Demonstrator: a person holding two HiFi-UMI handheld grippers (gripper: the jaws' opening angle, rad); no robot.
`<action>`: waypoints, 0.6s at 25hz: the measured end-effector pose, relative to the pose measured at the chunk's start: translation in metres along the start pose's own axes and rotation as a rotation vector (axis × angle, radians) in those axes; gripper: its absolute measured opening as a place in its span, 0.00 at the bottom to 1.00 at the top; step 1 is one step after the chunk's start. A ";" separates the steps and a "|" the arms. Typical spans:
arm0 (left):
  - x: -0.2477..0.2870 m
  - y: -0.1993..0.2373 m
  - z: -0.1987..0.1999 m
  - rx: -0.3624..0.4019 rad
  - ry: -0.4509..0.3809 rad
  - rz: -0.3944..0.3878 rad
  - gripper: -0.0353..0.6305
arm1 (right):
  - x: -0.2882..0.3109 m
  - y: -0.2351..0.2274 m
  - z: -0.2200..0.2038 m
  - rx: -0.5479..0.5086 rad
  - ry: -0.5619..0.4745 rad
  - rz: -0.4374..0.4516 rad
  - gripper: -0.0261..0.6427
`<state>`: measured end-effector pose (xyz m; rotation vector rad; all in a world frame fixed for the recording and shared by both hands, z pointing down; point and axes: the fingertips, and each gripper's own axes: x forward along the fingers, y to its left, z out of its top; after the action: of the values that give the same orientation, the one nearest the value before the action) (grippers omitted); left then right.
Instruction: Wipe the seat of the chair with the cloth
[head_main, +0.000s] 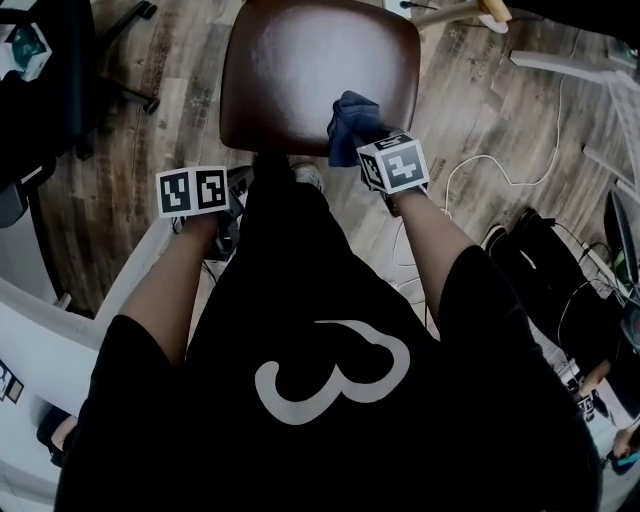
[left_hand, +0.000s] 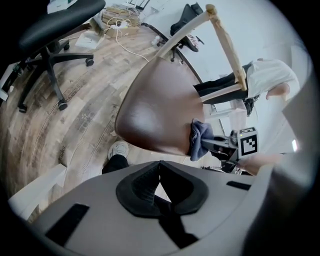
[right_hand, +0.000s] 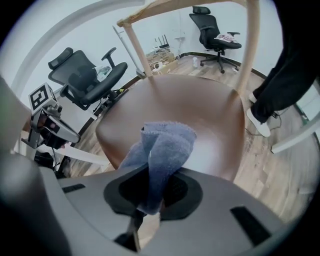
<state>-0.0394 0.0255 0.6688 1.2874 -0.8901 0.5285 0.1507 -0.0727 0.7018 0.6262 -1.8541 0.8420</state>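
Observation:
A brown leather chair seat (head_main: 310, 70) with a pale wooden frame (right_hand: 135, 42) fills the top middle of the head view. My right gripper (head_main: 365, 135) is shut on a blue-grey cloth (head_main: 352, 118), which rests at the seat's near right edge. In the right gripper view the cloth (right_hand: 162, 150) hangs bunched from the jaws over the seat (right_hand: 200, 115). My left gripper (head_main: 235, 195) hovers beside the seat's near left corner, shut and holding nothing. In the left gripper view its jaws meet below the seat (left_hand: 155, 110), and the cloth (left_hand: 199, 140) shows at the right.
Black office chairs stand nearby (head_main: 60, 90) (right_hand: 92, 75) (right_hand: 212, 32). White cables (head_main: 500, 165) run across the wooden floor at the right. Another person's legs (right_hand: 290, 75) stand by the chair's far side. A white table edge (head_main: 40, 330) lies at the lower left.

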 end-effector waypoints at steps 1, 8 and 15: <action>0.002 -0.003 0.000 0.007 0.001 -0.001 0.07 | -0.004 -0.008 -0.006 0.017 -0.004 -0.012 0.12; 0.006 -0.022 -0.012 0.044 0.008 0.003 0.07 | -0.033 -0.042 -0.050 0.103 0.045 -0.083 0.12; -0.016 -0.061 -0.016 0.050 -0.072 -0.052 0.07 | -0.063 -0.043 -0.064 0.082 0.087 -0.097 0.12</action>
<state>0.0027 0.0289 0.6191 1.3785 -0.9056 0.4680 0.2428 -0.0470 0.6752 0.7135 -1.7046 0.8710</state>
